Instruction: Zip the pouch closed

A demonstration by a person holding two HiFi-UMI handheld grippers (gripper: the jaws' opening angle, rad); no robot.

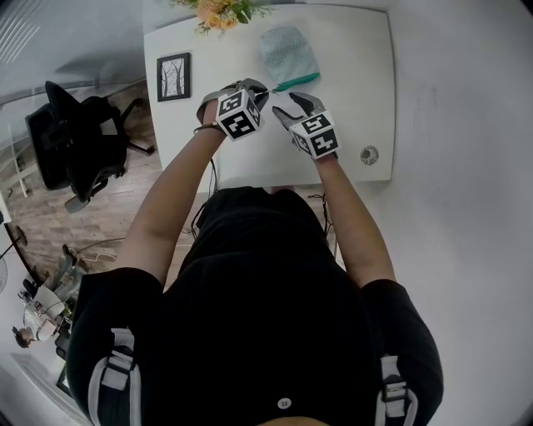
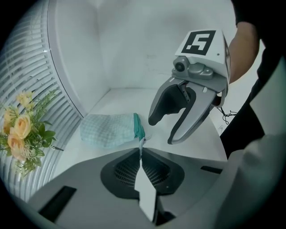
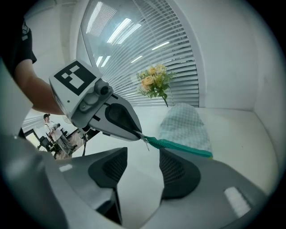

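**Left gripper [image 2: 141, 154] pinches pull [image 3: 144, 139], right gripper [image 3: 143, 154] spread**

Pouch [image 1: 289, 52] lies on table [image 1: 358, 125], teal zip [image 3: 178, 146] along its near edge. Left jaws pressed together on the pull at the zip's end. Right jaws stand apart with nothing between, just short of the zip.

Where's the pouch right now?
In the head view the pouch lies on the white table, right of the flowers, just beyond the left gripper, shut on its zipper pull.
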